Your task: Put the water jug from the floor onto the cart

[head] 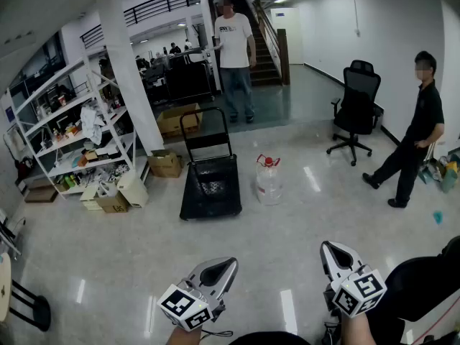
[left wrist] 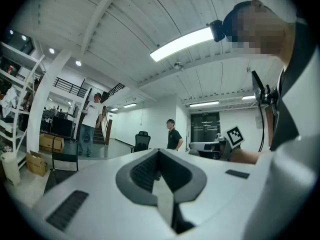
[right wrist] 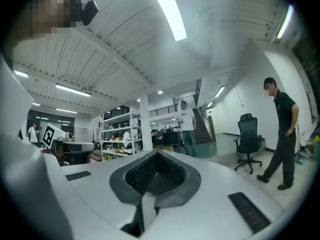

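A clear water jug (head: 269, 180) with a red cap and red handle stands upright on the glossy floor. Just left of it is a black platform cart (head: 210, 185) with its push handle raised at the far end. Both grippers are held low near my body, well short of the jug. My left gripper (head: 228, 264) has its jaws together with nothing between them, and my right gripper (head: 330, 247) is likewise shut and empty. In the left gripper view the left gripper (left wrist: 159, 156) points level at the room; the right gripper (right wrist: 159, 156) does the same in its own view.
A white pillar (head: 133, 70) and metal shelving (head: 75, 131) with cardboard boxes (head: 165, 163) stand left of the cart. A black office chair (head: 355, 110) is at the right. One person (head: 236, 49) stands by the stairs, another (head: 413, 139) walks at far right.
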